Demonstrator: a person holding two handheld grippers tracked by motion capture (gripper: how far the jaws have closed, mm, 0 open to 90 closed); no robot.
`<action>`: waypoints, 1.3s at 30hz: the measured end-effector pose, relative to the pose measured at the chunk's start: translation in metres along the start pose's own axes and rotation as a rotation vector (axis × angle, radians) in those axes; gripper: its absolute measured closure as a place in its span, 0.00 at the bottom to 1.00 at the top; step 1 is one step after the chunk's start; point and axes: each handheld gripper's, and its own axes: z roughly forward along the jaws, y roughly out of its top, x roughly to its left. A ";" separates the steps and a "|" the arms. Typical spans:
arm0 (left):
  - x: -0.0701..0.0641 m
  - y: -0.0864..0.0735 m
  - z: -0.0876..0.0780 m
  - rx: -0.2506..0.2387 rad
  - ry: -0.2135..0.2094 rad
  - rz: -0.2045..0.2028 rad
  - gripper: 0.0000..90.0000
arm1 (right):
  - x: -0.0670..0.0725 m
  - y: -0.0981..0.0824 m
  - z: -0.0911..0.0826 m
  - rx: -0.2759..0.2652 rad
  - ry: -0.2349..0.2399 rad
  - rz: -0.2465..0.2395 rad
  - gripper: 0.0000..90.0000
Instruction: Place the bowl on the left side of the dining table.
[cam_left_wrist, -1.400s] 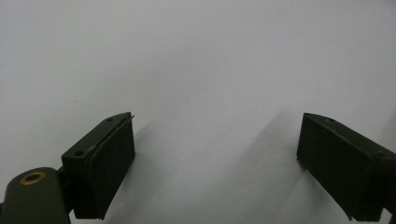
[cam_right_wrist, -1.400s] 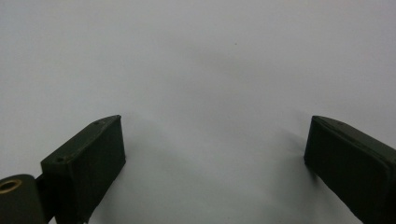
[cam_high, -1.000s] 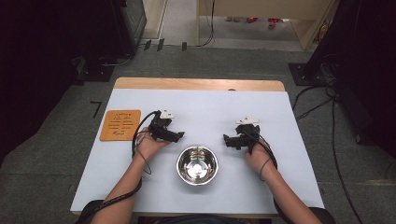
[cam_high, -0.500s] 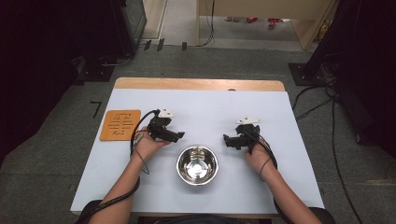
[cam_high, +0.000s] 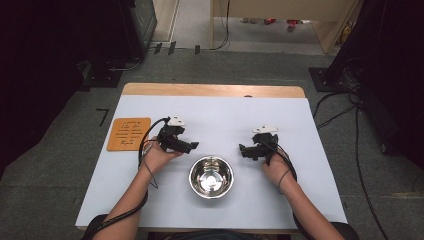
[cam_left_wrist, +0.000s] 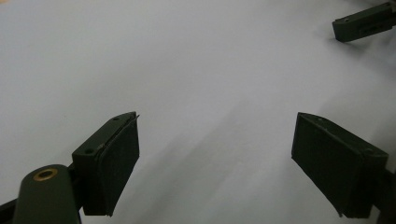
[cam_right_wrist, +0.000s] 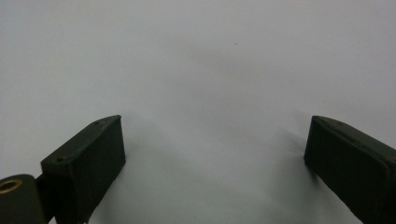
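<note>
We find the white table (cam_high: 310, 200) bare across its far half, with wide free surface between the grippers and the wooden far edge (cam_high: 212, 90). The steel bowl (cam_high: 211, 176) stands upright near the front edge, mouth up, round with no long axis, between the two hands and apart from both. The left gripper (cam_high: 192, 146) points right toward centre, jaws spread wide over bare surface, holding nothing. The right gripper (cam_high: 243, 150) points left, likewise spread and empty. An orange mat (cam_high: 128, 133) lies flat near the left edge.
</note>
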 end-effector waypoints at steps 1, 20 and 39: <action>-0.001 0.000 -0.001 0.003 -0.002 0.003 0.17 | 0.000 0.000 0.000 0.000 0.000 0.001 0.05; -0.007 0.003 -0.009 0.007 -0.043 0.002 0.18 | 0.000 0.000 0.000 0.000 0.000 -0.001 0.05; -0.026 0.010 -0.008 0.007 -0.073 0.062 0.18 | 0.000 0.000 0.000 0.001 0.000 0.000 0.05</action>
